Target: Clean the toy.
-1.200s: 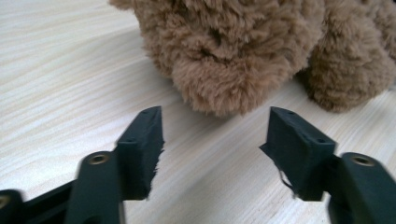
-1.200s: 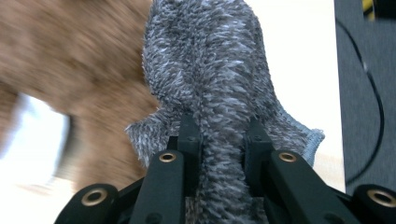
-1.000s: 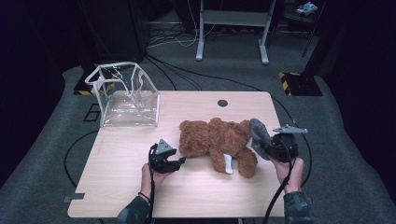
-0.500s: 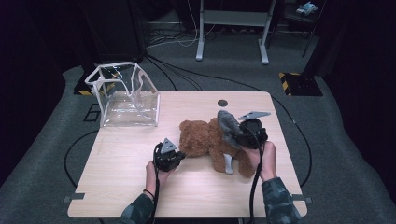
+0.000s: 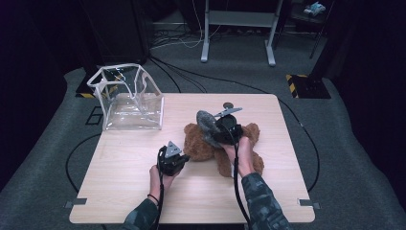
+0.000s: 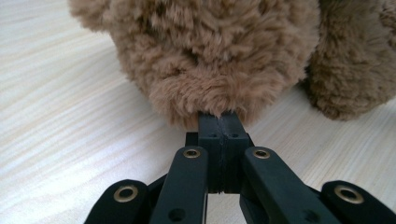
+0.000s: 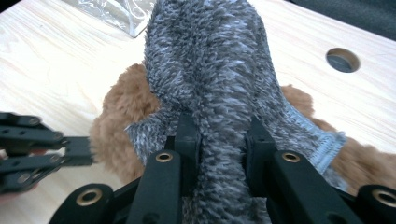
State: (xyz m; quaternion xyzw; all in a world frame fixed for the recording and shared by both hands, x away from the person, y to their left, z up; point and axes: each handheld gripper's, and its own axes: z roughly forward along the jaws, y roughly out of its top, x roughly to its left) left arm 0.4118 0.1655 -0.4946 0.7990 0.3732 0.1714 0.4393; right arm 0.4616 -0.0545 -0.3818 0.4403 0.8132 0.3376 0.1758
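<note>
Dressing the bear: hat held above head

Left gripper [image 5: 178,158] is pinching, jaws closed, the fur of the bear [image 5: 218,143] lying mid-table. Right gripper [image 5: 221,128] is clamping the hat [image 7: 210,79], hanging just above the bear's head, which lies toward the left gripper.

A dim room around my bench

I work at a pale wood bench [image 5: 143,191] with rounded corners and a round hole [image 5: 228,105] near its far edge; it stands on grey carpet [image 5: 344,158] that fades into darkness on both sides. Black cables [image 5: 191,79] snake over the floor behind and loop round the bench's left and right. Farther back stands a grey metal frame [image 5: 238,28] on two feet. Yellow-and-black striped tape [image 5: 306,79] marks the floor at the far right, and more shows at the far left. Light falls mostly on the benchtop; the walls are lost in shadow.
</note>
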